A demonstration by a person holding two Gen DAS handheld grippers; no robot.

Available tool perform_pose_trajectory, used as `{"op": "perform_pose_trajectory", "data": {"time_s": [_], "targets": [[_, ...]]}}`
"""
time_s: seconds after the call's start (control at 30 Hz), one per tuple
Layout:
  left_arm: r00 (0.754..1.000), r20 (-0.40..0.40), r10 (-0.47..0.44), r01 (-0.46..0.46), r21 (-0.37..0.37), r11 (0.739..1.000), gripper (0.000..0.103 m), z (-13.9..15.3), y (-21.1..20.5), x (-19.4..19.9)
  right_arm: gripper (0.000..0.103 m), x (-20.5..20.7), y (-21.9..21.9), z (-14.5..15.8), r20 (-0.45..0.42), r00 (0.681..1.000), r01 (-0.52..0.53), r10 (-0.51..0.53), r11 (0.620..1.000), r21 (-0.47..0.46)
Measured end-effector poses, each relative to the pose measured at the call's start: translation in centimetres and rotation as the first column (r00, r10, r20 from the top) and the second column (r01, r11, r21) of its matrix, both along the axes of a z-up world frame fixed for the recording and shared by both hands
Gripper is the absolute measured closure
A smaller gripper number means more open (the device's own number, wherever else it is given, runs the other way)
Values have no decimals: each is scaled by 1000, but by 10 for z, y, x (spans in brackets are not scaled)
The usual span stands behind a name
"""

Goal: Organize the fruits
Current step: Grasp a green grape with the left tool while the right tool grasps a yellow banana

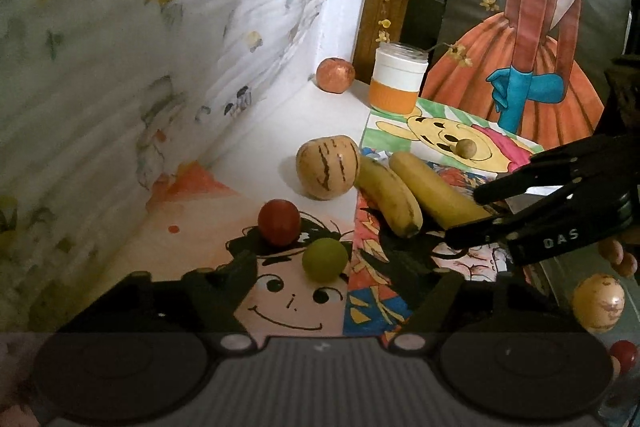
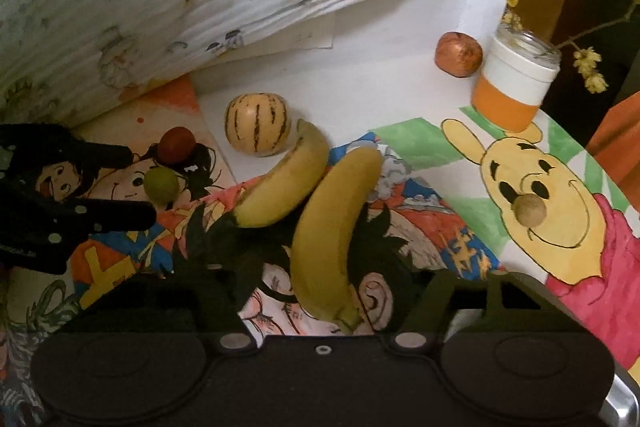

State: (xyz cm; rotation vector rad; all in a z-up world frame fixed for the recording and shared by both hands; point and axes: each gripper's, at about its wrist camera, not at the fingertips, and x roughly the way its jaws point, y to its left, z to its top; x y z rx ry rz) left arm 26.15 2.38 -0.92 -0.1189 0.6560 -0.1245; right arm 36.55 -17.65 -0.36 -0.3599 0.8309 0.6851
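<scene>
Banana (image 2: 332, 231) between right gripper (image 2: 320, 291) fingers, grip unclear; green fruit (image 1: 325, 259) ahead of parted, empty left gripper (image 1: 340, 291).

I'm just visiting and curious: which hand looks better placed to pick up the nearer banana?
Probably the right. In its own view the right tool has the nearer banana lying between its fingers, stem end closest. The left tool faces the green fruit and red fruit instead.
</scene>
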Motion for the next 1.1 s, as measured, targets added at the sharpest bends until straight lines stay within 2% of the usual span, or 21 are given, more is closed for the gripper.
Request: {"op": "perform_pose_trajectory", "data": {"time_s": [0.07,0.13,0.53,0.67,0.87,1.1], "targets": [[1000,-5,-5,5,-10,1000,39,-1,1,1,50,2,3,-2,-3,1000,-1,1,1000,-5],[1000,-8,-10,10,-16,1000,42,-2,1,2,54,4,5,-4,-8,1000,3,-3,1000,-6],[1000,-5,-1,1,-11,1000,61,-9,-2,9,60,13,10,-8,-30,999,12,-12,1000,-4],[1000,-7,3,-3,-21,1000,72,-9,-1,10,66,15,14,-8,-34,999,20,-21,1000,-13],[1000,-9,4,-4,-15,1000,75,-9,0,10,68,12,19,-5,-22,999,42,-43,998,-54],[999,-44,-27,25,-45,999,75,-5,0,4,68,-6,16,0,-56,998,35,-38,997,-62]]}}
